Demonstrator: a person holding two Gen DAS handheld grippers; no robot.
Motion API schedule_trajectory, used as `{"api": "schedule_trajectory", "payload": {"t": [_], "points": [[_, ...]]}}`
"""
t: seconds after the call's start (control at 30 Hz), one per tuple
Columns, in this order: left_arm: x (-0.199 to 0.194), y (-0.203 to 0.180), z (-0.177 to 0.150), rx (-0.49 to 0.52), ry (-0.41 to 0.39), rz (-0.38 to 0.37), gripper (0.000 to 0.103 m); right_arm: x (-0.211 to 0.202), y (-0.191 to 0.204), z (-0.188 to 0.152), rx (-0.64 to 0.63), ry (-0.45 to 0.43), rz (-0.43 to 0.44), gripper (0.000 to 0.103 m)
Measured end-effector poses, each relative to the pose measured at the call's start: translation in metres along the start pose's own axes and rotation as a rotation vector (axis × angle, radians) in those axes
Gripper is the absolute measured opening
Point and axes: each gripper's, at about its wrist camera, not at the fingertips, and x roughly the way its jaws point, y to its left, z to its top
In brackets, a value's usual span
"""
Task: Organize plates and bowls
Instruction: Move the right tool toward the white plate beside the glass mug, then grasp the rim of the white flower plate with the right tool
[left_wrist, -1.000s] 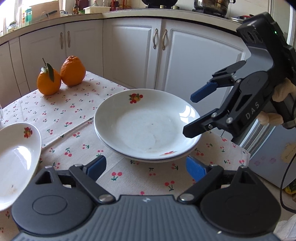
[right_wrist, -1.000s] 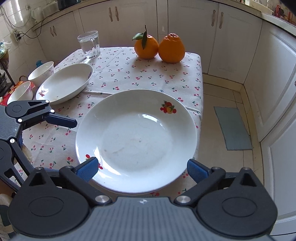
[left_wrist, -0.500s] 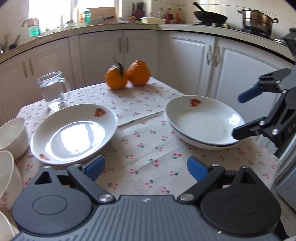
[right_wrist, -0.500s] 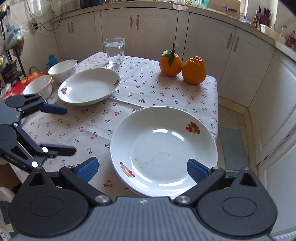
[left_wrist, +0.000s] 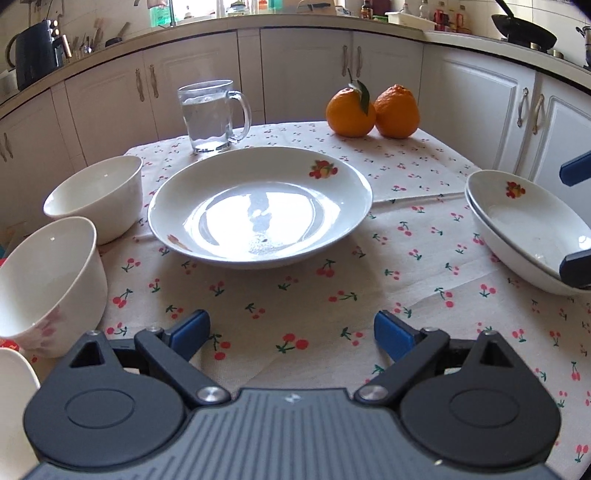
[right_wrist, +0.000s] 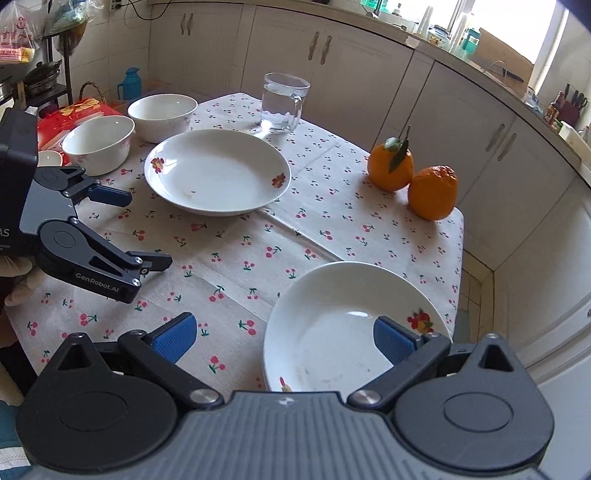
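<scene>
Now the left gripper (left_wrist: 291, 332), its empty jaws just widened, faced the lone plate (left_wrist: 260, 206) mid-tabletop; it probably needed gripping next by its near rim.

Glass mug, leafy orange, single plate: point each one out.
Glass mug (left_wrist: 207, 118), left wrist view, its front wall.
Leafy orange (left_wrist: 349, 114), left wrist view, its skin.
Single plate (right_wrist: 218, 173), right wrist view, its bare inside.

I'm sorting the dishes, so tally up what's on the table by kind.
Plates: 3, one alone, two stacked
Bowls: 2
Oranges: 2
Glass mug: 1
Total: 8, not counting a white piece cut off at the left edge.
</scene>
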Motion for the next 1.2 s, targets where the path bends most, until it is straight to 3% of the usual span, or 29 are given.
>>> {"api": "schedule_trajectory", "payload": {"t": [0.13,0.37,0.7,0.87,1.2], "points": [[0.005,0.005,0.002,-0.014,0.01,-0.007,0.103,0.017,0.0,0.017,-0.002,0.008,0.042,0.103],[0.013,0.008,0.008,-0.031,0.006,0.006,0.103,0.049,-0.003,0.052,-0.009,0.016,0.174,0.103],[0.023,0.013,0.017,-0.032,-0.01,0.038,0.102,0.099,-0.009,0.1,-0.094,0.045,0.241,0.103],[0.021,0.017,0.022,-0.03,-0.04,0.038,0.102,0.125,-0.019,0.123,-0.084,0.061,0.308,0.103],[0.024,0.017,0.026,-0.029,-0.046,0.03,0.095,0.174,-0.03,0.157,-0.084,0.09,0.357,0.1]]}}
